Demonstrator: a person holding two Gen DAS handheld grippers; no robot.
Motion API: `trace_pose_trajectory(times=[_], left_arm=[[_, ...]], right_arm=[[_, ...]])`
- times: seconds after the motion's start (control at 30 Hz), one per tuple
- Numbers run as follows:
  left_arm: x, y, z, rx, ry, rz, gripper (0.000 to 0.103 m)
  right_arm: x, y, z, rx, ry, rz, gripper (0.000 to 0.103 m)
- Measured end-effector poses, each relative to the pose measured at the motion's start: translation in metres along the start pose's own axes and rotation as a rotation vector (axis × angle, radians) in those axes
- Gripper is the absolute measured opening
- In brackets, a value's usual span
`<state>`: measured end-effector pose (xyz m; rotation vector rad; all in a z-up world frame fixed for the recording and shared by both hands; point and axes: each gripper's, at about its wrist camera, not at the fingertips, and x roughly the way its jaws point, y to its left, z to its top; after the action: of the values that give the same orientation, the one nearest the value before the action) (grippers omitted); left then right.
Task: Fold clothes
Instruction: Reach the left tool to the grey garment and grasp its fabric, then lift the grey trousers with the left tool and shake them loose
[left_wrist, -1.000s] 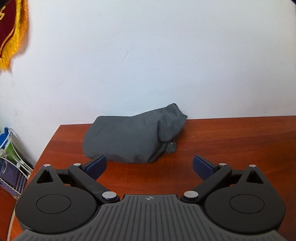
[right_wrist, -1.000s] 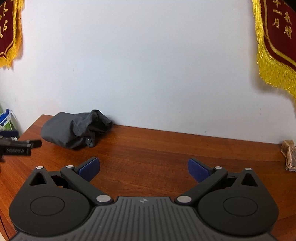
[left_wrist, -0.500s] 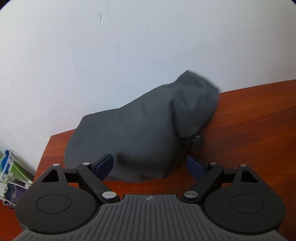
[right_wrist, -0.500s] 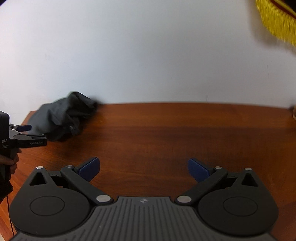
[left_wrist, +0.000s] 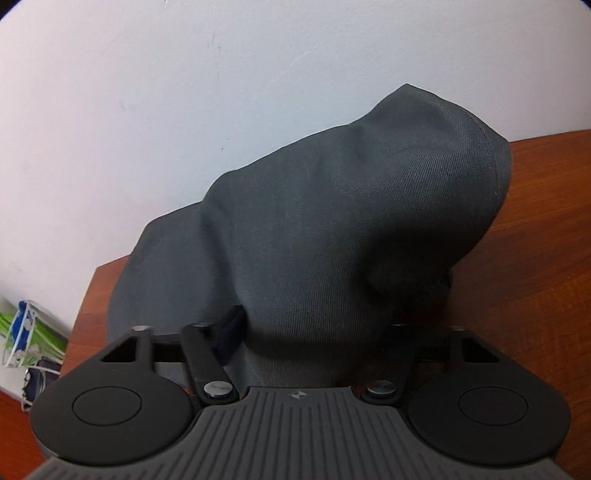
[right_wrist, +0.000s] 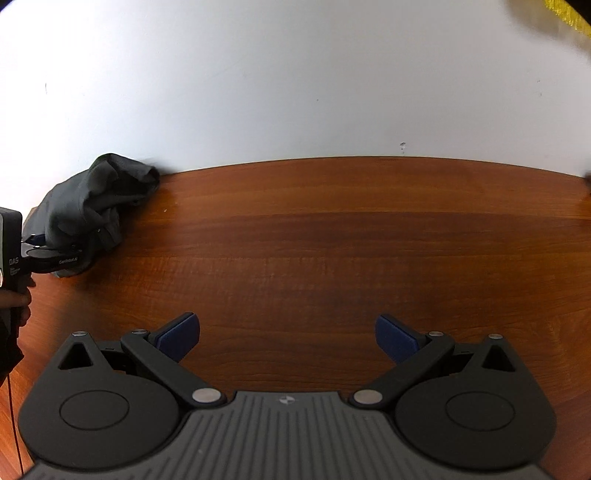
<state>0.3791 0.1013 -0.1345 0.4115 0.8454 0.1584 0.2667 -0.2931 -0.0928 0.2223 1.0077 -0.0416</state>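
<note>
A crumpled dark grey garment (left_wrist: 351, 221) lies bunched against the white wall at the table's back left corner; it also shows in the right wrist view (right_wrist: 96, 203). My left gripper (left_wrist: 310, 332) is pushed into the front of the heap, its jaws partly closed around a bulge of cloth; the right finger is hidden by cloth. In the right wrist view the left gripper (right_wrist: 48, 254) touches the garment. My right gripper (right_wrist: 288, 336) is open and empty above the bare wooden table (right_wrist: 332, 240).
A wire rack with green and blue items (left_wrist: 26, 336) stands beside the table's left edge. The white wall runs along the back of the table. A yellow fringe (right_wrist: 569, 14) hangs at the top right.
My left gripper has moved forward into the garment and its jaws have narrowed around the cloth. My right gripper has tilted down toward the table and stayed open.
</note>
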Motion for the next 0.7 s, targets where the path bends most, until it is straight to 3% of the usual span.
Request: trace_pose_trajectory(times=[0.13,0.37,0.7], left_arm=[[-0.015,0.011,-0.004,-0.013,-0.001,-0.040,0.029],[-0.072,0.015,-0.017,-0.032,0.038,-0.195,0.028],[-0.206,-0.064,-0.093,0.093,0.085,-0.398,0.029]], right_arm=[[-0.003,0.005,-0.005,-0.004,-0.006,0.003,0.102],[-0.025,0.008,-0.019,-0.003,-0.044,0.004,0.102],[-0.076,-0.002,-0.074,0.008,-0.097,-0.018,0.102]])
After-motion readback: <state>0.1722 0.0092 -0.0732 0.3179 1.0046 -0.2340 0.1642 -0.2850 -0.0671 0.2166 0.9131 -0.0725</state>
